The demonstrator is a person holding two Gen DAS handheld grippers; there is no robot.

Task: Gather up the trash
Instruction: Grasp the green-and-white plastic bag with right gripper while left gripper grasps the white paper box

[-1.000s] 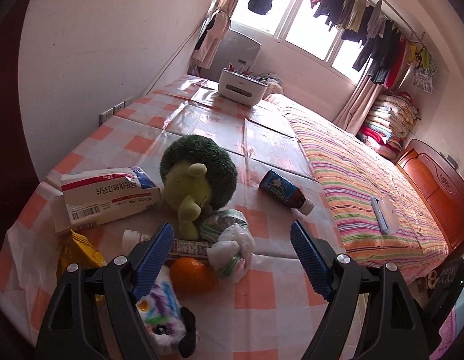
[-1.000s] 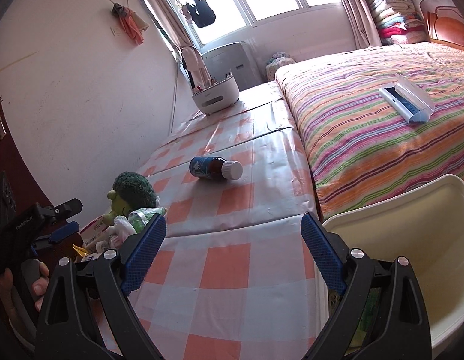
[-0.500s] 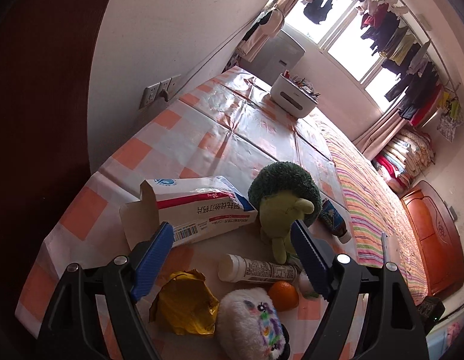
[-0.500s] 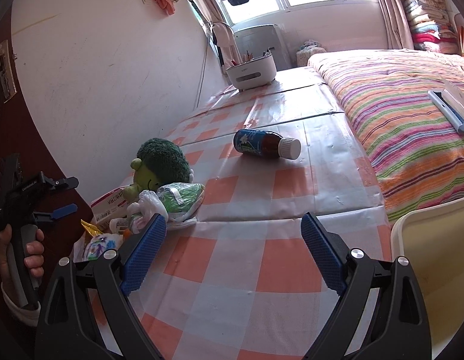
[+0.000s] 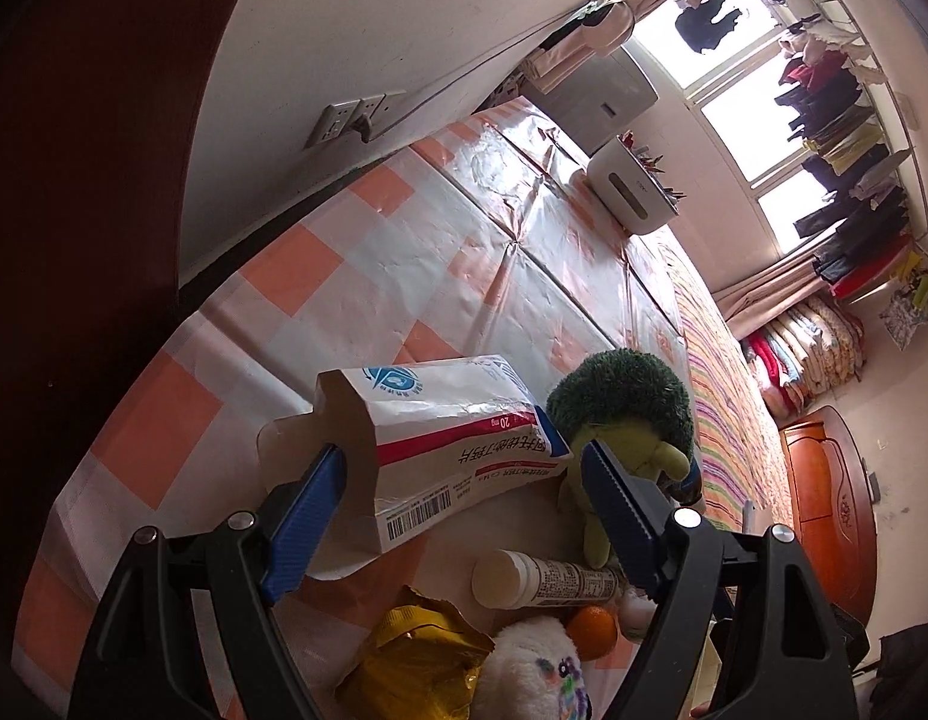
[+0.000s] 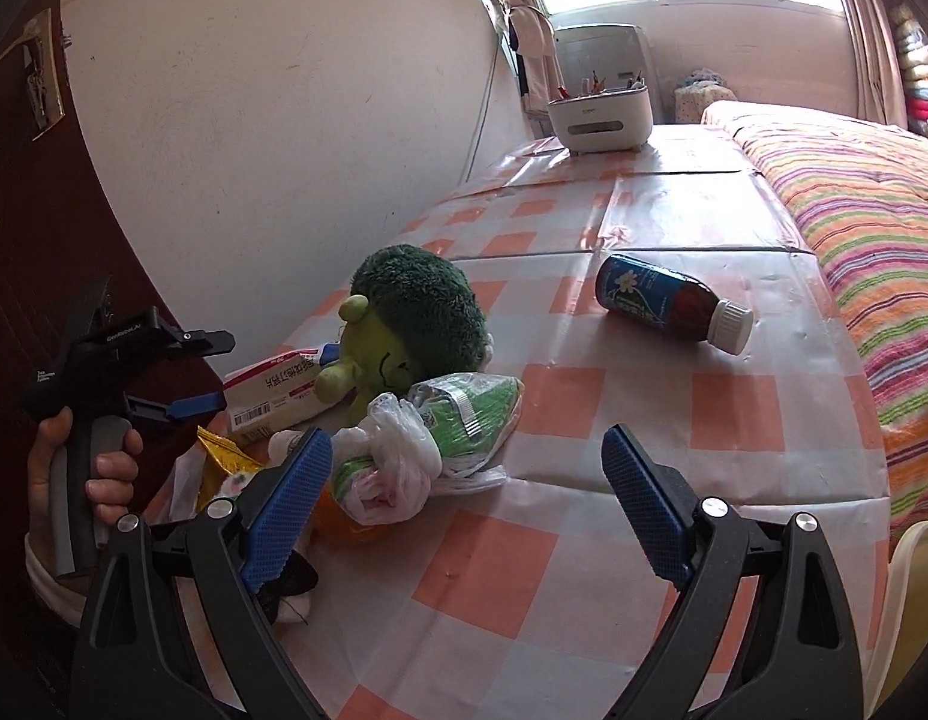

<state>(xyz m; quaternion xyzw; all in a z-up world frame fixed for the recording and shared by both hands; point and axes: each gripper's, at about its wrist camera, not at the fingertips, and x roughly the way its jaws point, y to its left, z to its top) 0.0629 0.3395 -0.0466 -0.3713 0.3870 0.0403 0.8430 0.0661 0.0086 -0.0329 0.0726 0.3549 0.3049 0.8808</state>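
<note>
An opened white medicine carton (image 5: 446,450) with a red stripe lies on the checked table; it also shows in the right wrist view (image 6: 272,393). My left gripper (image 5: 464,510) is open, its jaws either side of the carton's near end, not touching. A white tube (image 5: 541,577), a yellow wrapper (image 5: 416,654) and an orange (image 5: 591,630) lie just below it. My right gripper (image 6: 466,504) is open and empty above the table, beside a knotted plastic bag (image 6: 392,468) with green packaging (image 6: 475,402). A brown bottle with a blue label (image 6: 667,303) lies on its side further away.
A green broccoli plush (image 5: 619,414) stands beside the carton, also in the right wrist view (image 6: 410,324). A white furry toy (image 5: 529,666) lies near. A white holder (image 6: 601,114) stands at the table's far end. A striped bed (image 6: 871,228) runs along the right. A cream bin's rim (image 6: 913,600) shows at the lower right.
My left gripper has swung left and come closer to the medicine carton, which now sits between its jaws. My right gripper has turned left, away from the bin, towards the pile.
</note>
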